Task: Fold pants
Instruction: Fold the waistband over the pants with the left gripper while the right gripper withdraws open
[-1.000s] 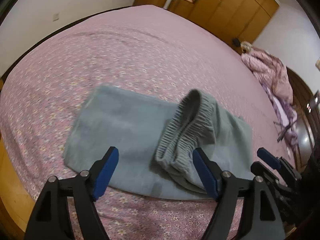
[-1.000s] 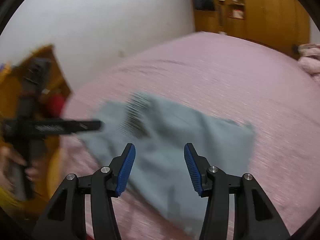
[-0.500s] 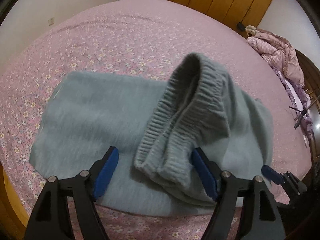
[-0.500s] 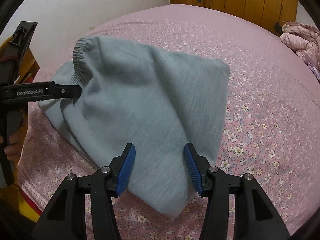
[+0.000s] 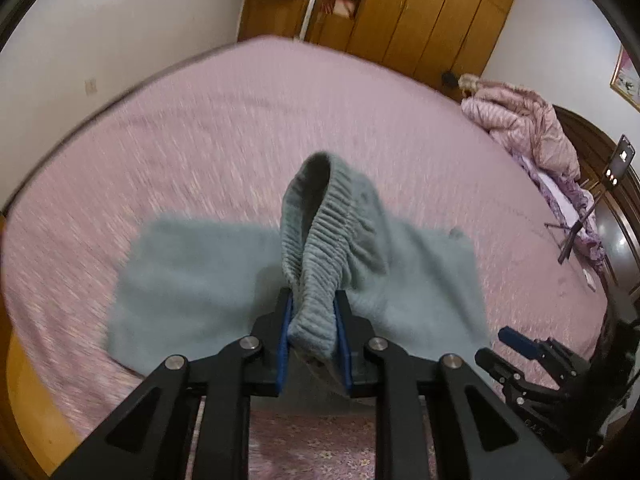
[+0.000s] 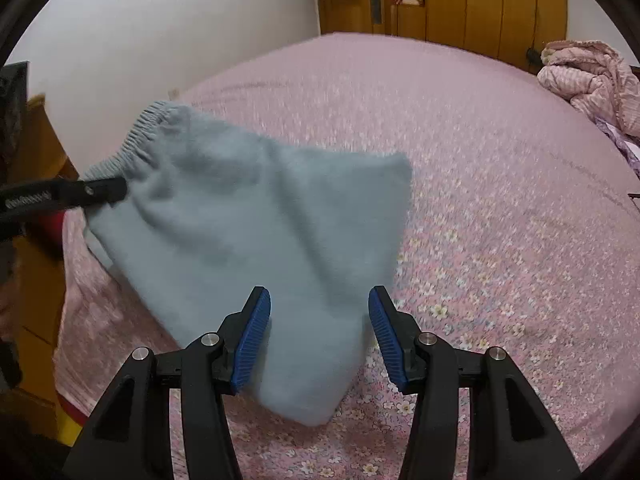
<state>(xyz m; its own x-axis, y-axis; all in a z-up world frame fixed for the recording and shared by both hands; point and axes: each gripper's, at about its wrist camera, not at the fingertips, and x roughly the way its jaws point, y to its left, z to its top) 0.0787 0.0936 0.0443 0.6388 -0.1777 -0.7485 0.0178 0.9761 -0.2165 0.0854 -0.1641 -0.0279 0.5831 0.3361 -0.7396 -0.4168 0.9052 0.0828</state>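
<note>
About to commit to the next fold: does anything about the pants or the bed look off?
Nothing damaged. The grey pants lie uneven: the left gripper pinches the elastic waistband and lifts it into a bunched ridge, so the cloth slopes askew. The right gripper hovers open over the near corner.

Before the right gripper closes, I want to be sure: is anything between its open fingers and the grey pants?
Nothing visible. The right gripper is open directly over the pants; only fabric lies between its fingers.
</note>
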